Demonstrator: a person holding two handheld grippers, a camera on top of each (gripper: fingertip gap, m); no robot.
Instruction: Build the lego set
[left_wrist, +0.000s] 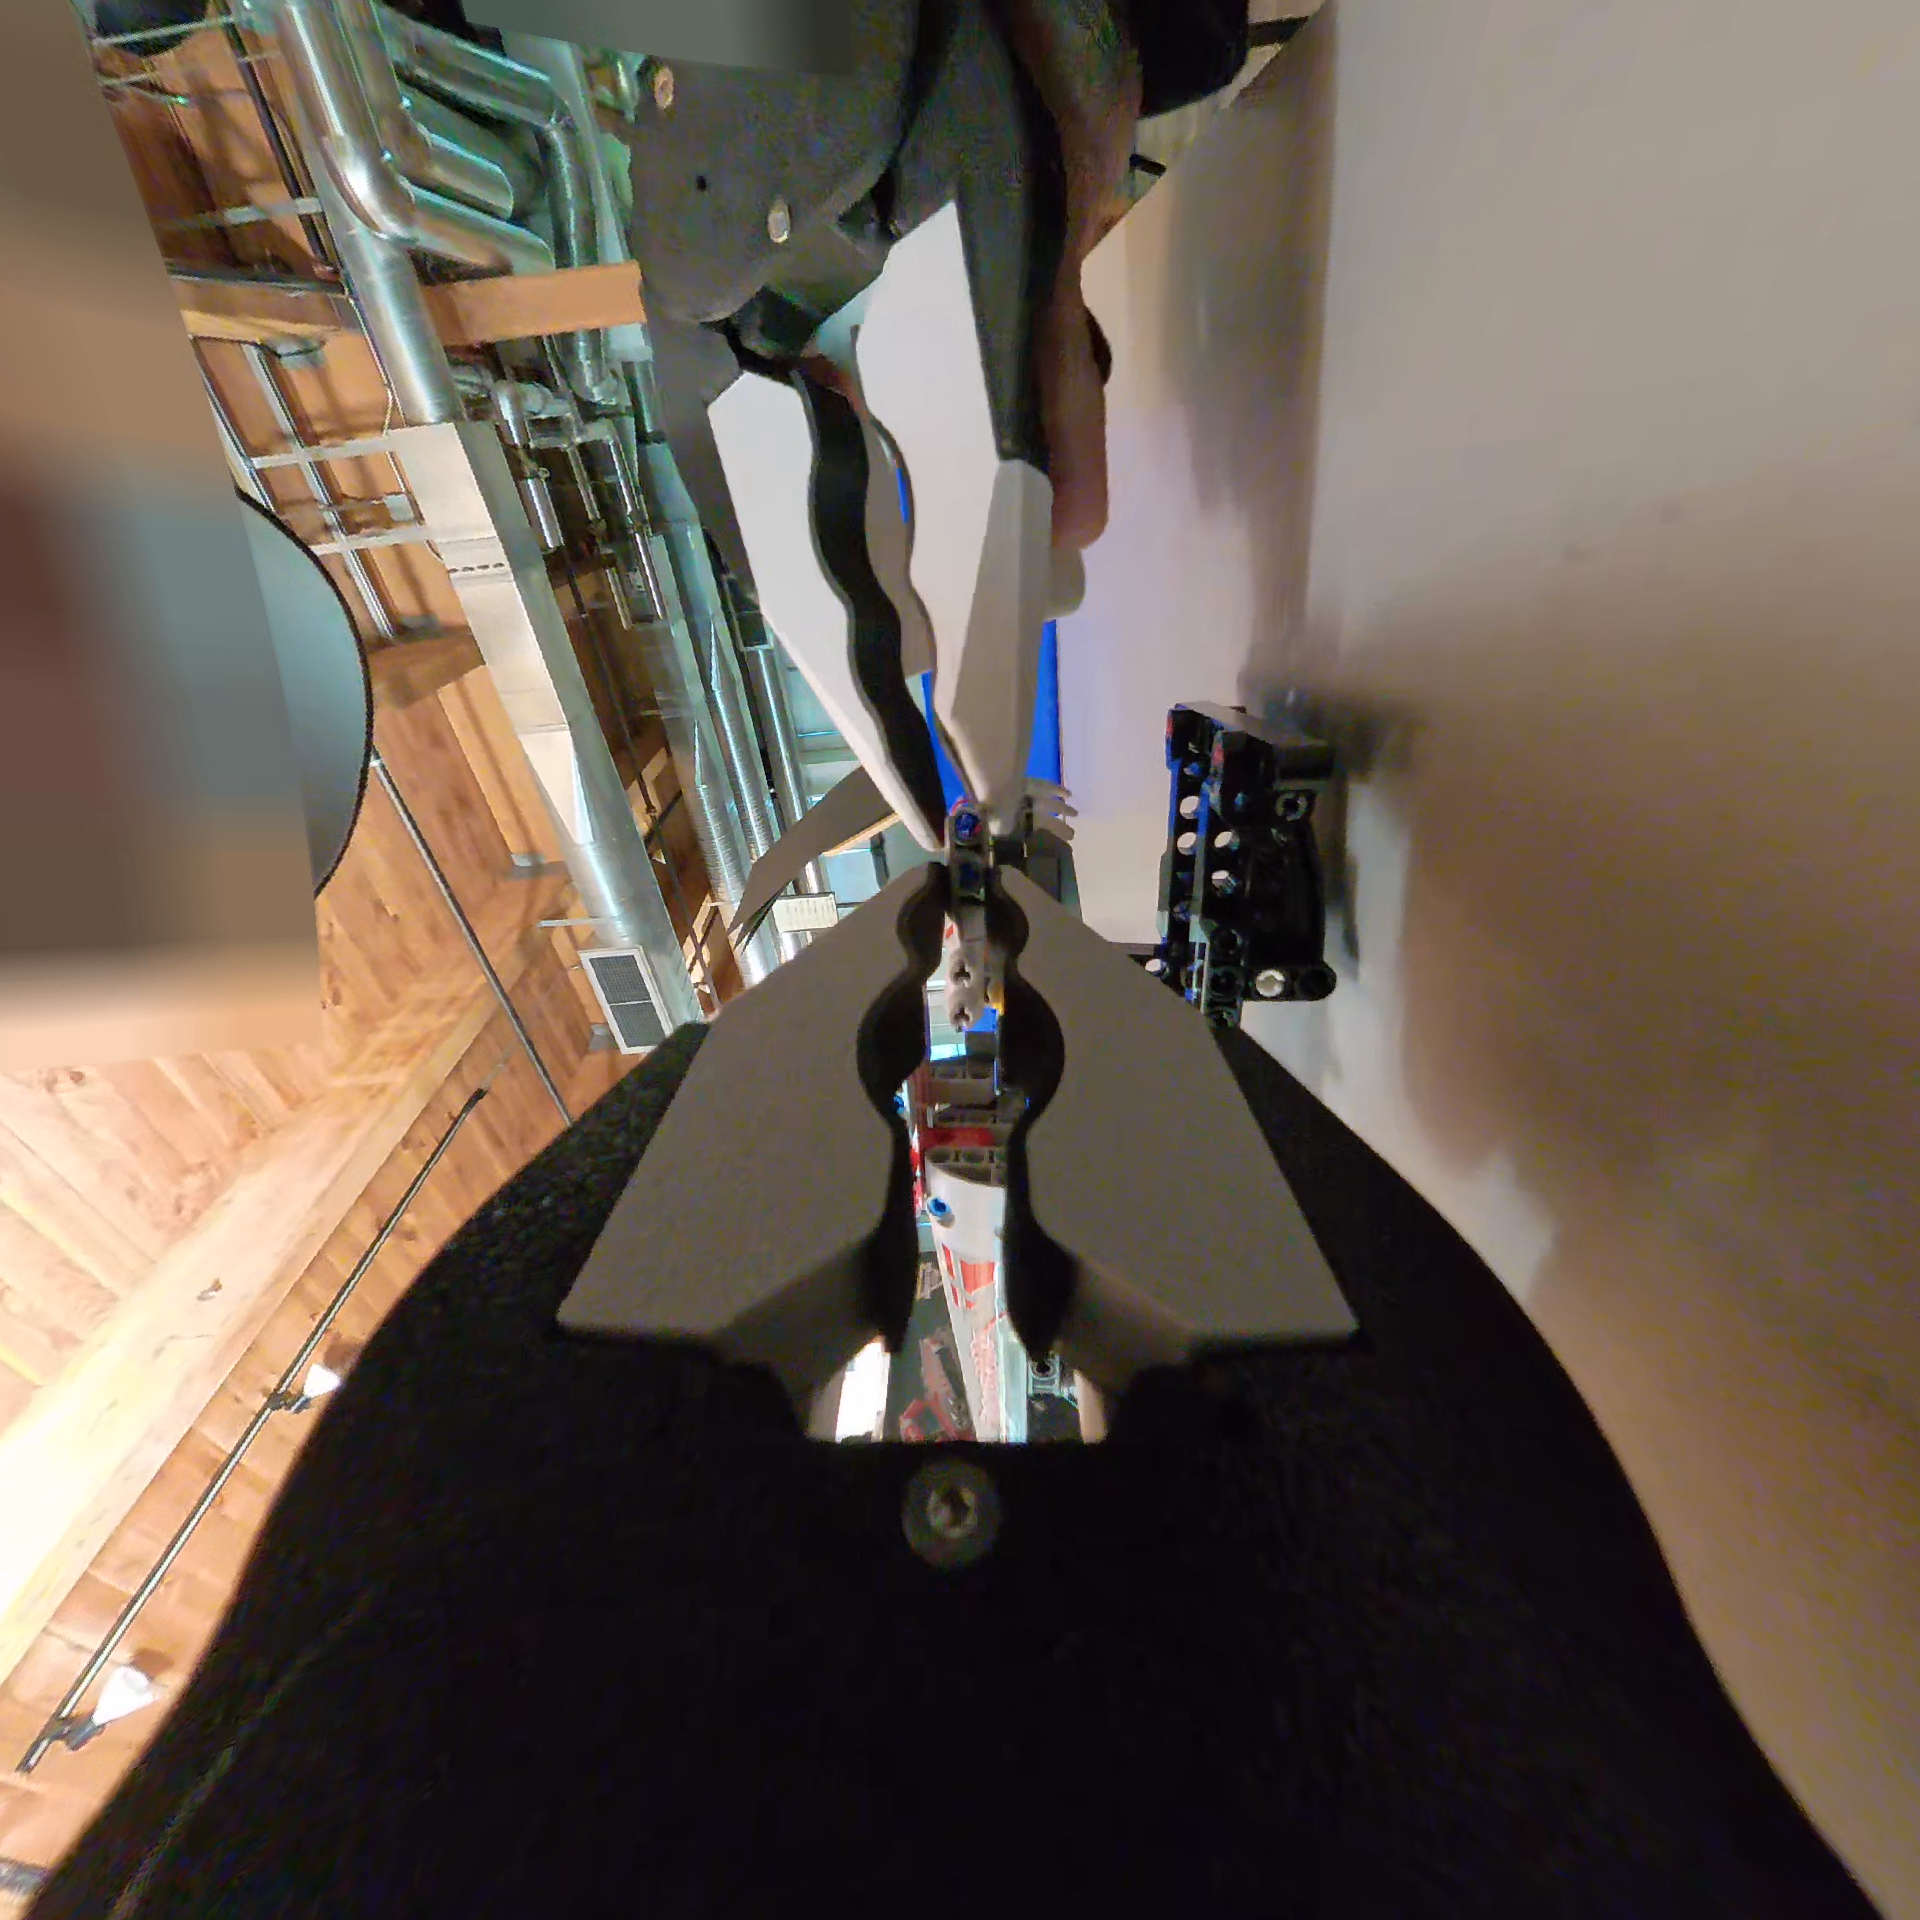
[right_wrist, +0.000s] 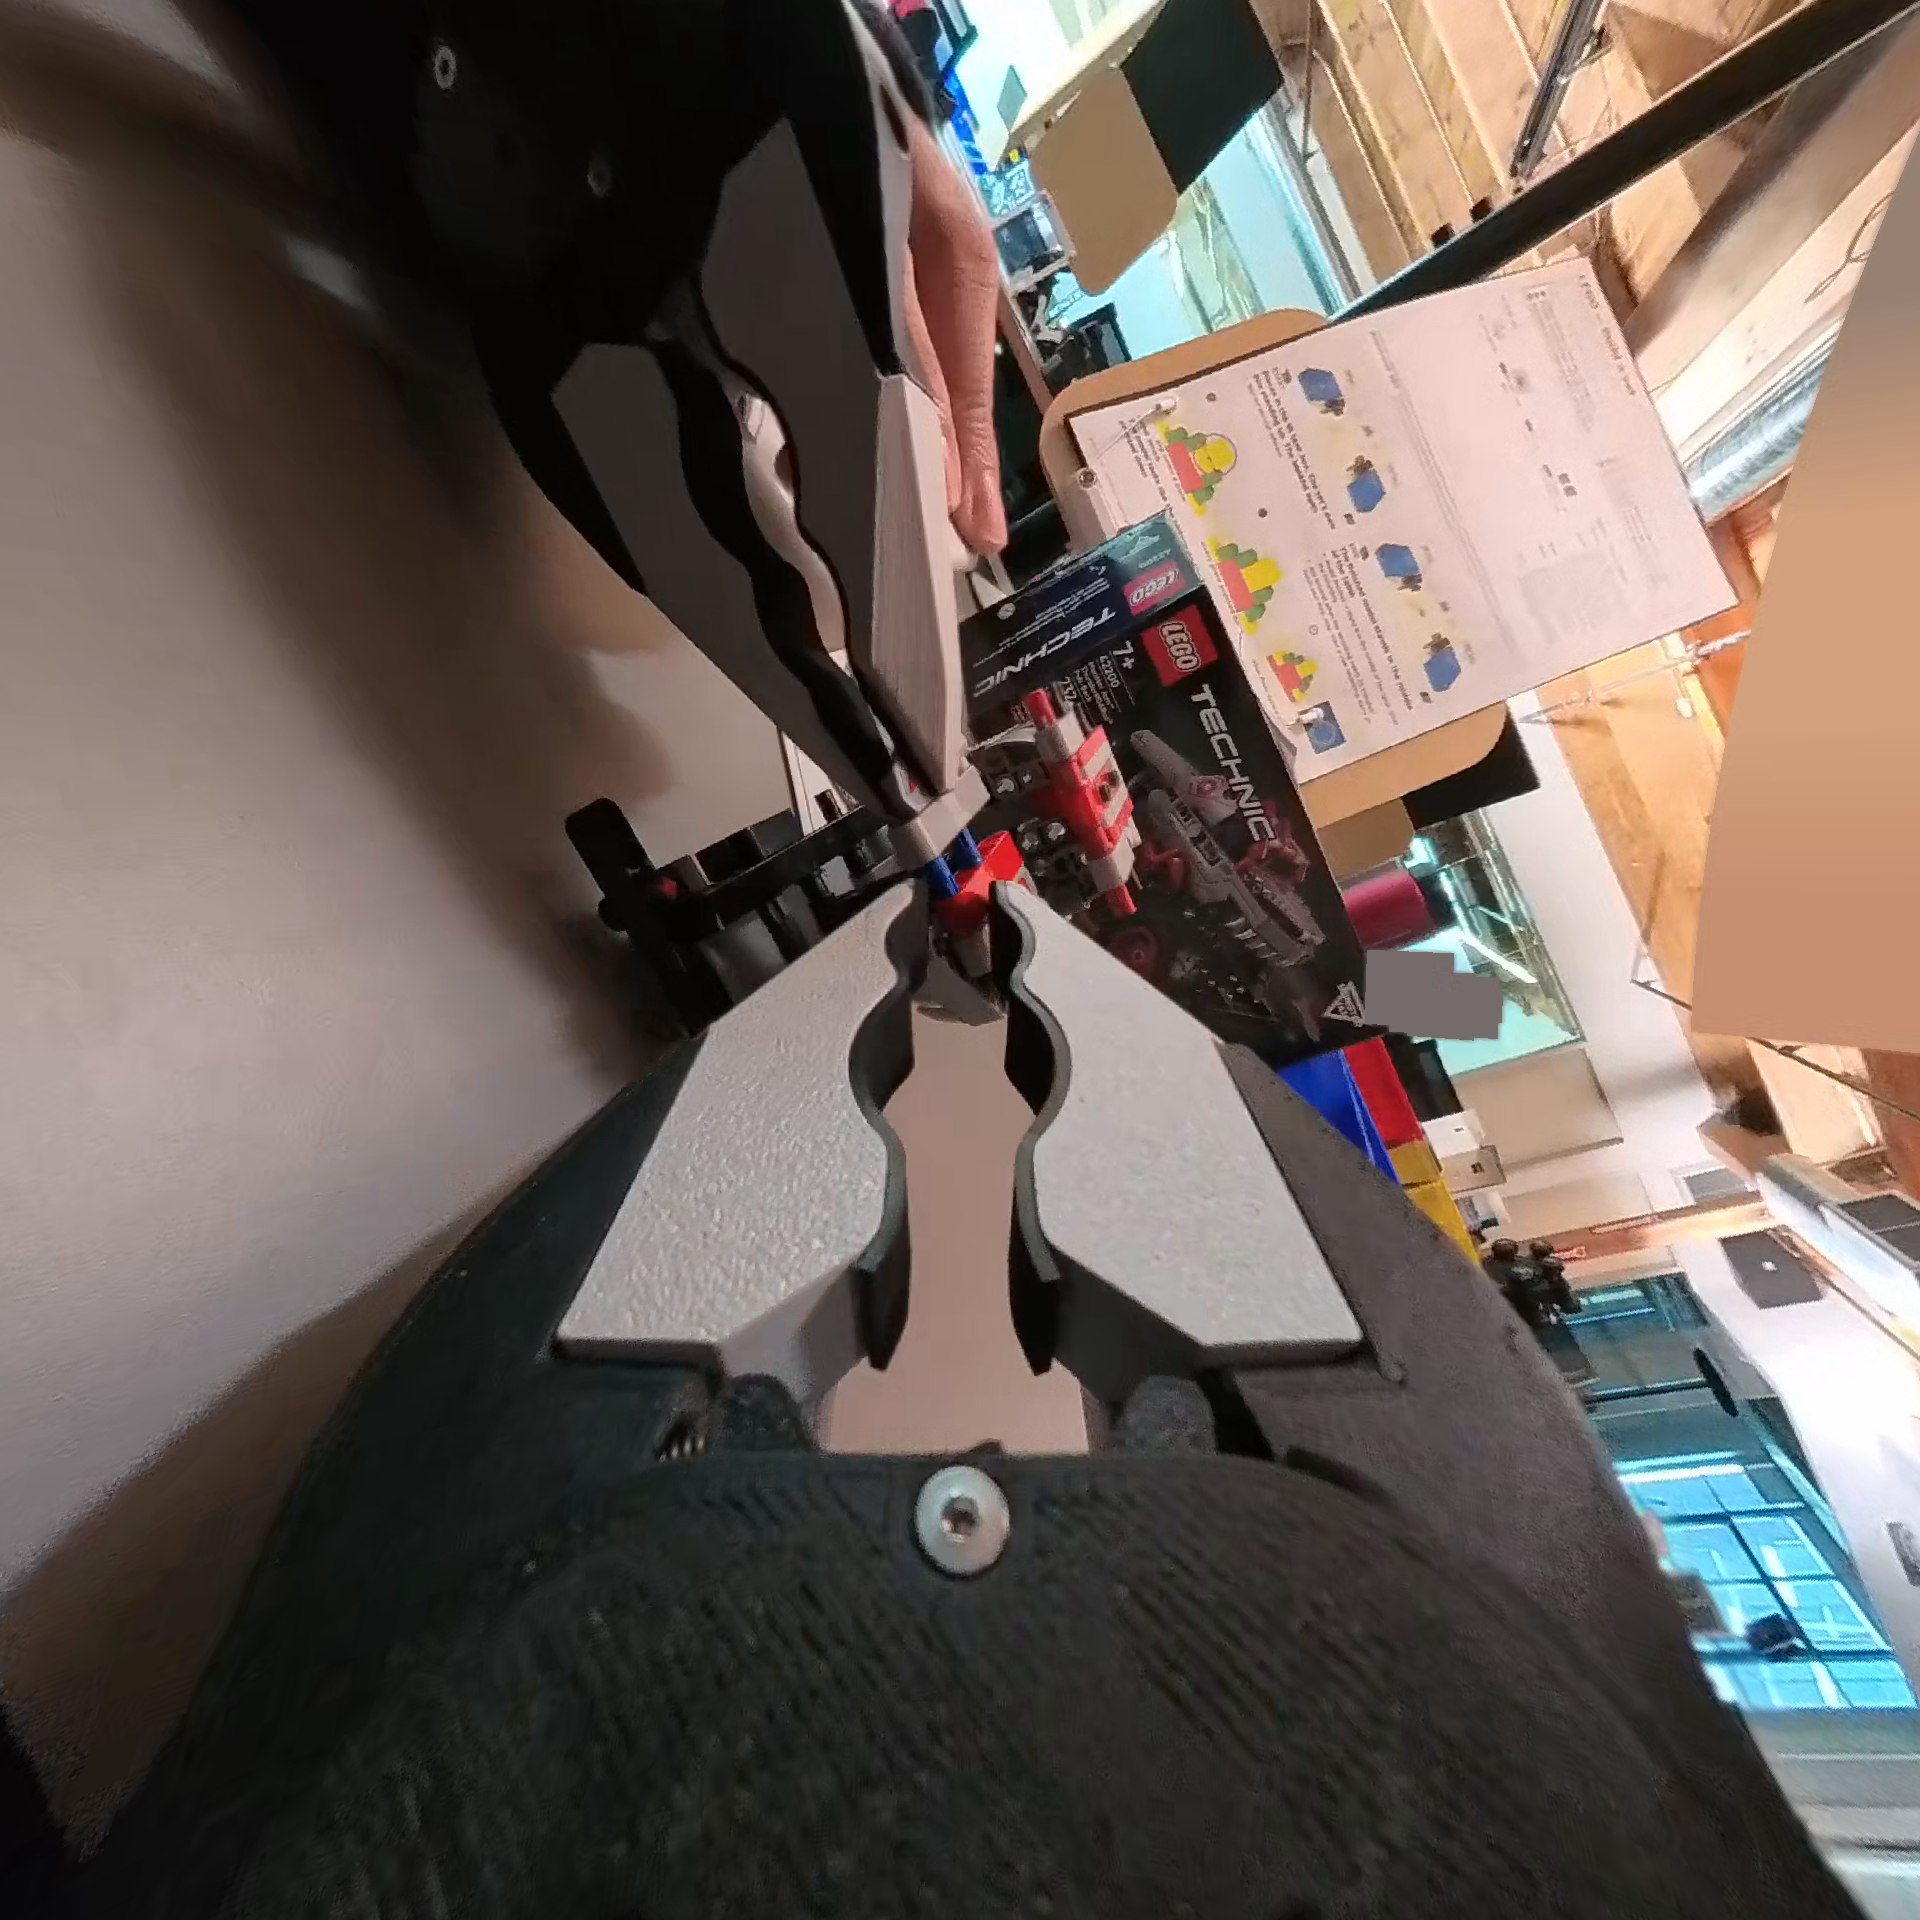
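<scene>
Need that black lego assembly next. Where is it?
In the left wrist view, the black lego assembly sits on the white table, right of the meeting gripper tips.

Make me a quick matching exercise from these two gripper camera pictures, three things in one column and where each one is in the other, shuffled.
Things:
1. small grey piece with blue pins
2. black frame
3. printed sheet

Places:
A. clipped to a board behind the box
B. on the white table, no gripper on it
C. pinched between the tips of the left gripper and right gripper

Pairs: 1-C, 2-B, 3-A
</scene>
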